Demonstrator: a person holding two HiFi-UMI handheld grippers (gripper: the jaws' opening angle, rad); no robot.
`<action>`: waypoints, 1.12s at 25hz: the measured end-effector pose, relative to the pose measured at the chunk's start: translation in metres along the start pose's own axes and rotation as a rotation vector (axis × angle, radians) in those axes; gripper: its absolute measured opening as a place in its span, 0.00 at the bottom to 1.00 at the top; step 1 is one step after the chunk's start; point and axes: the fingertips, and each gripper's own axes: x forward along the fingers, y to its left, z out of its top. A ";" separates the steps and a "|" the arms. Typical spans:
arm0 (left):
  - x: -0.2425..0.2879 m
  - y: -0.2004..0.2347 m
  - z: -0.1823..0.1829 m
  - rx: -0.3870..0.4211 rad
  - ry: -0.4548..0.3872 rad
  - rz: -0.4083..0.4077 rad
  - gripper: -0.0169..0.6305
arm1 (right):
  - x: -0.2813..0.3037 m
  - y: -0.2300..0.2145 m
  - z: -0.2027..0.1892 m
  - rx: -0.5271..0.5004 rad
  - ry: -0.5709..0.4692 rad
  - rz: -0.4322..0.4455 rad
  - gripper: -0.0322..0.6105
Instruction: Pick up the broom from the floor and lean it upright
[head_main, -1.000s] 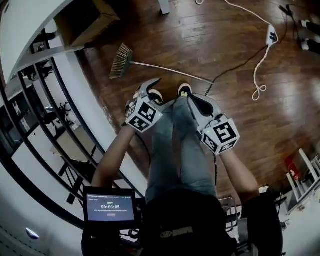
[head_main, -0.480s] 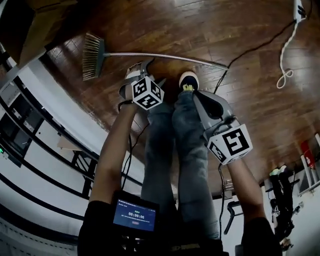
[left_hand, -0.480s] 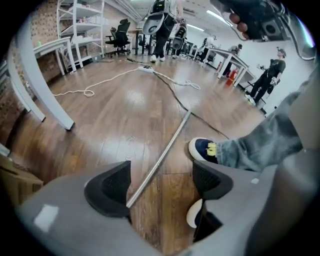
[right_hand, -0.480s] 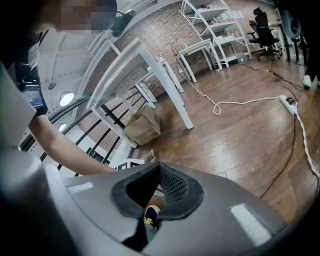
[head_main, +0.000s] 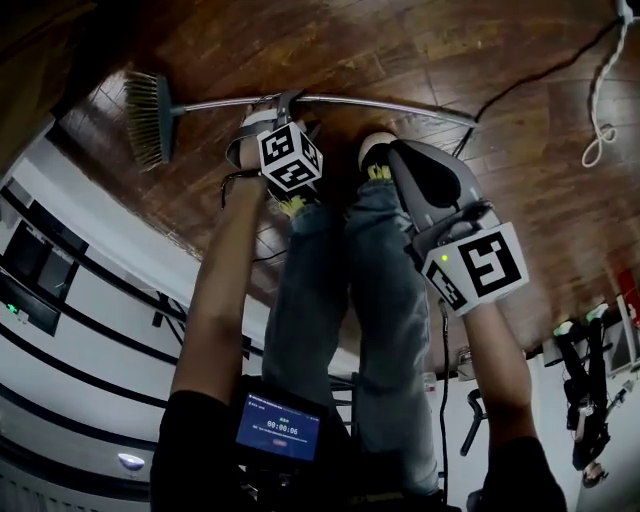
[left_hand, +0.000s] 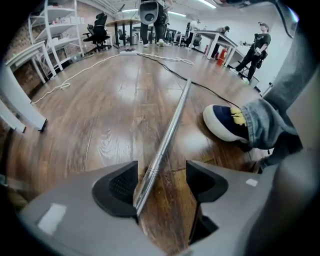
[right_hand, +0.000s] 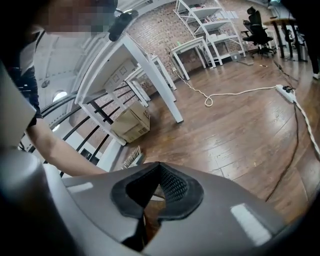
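Broom (head_main: 340, 100): flat on the floor (head_main: 470, 40) before my shoes, its handle running crosswise.
Left gripper (left_hand: 160, 182): jaws closing around the handle, not yet clamped; I should centre it before squeezing.
Right gripper (right_hand: 160, 187): clenched, empty, clear of the broom.
Bristles (head_main: 148, 118): outside my left gripper view.
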 end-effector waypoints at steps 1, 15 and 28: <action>0.003 0.002 -0.001 -0.007 0.000 -0.001 0.51 | 0.005 -0.002 -0.003 -0.003 0.007 0.000 0.06; 0.006 0.015 -0.008 0.012 -0.005 -0.007 0.24 | 0.026 -0.011 -0.008 0.001 0.052 -0.004 0.06; -0.225 0.102 0.061 -0.296 -0.349 0.201 0.21 | -0.064 0.080 0.134 -0.024 -0.159 0.013 0.37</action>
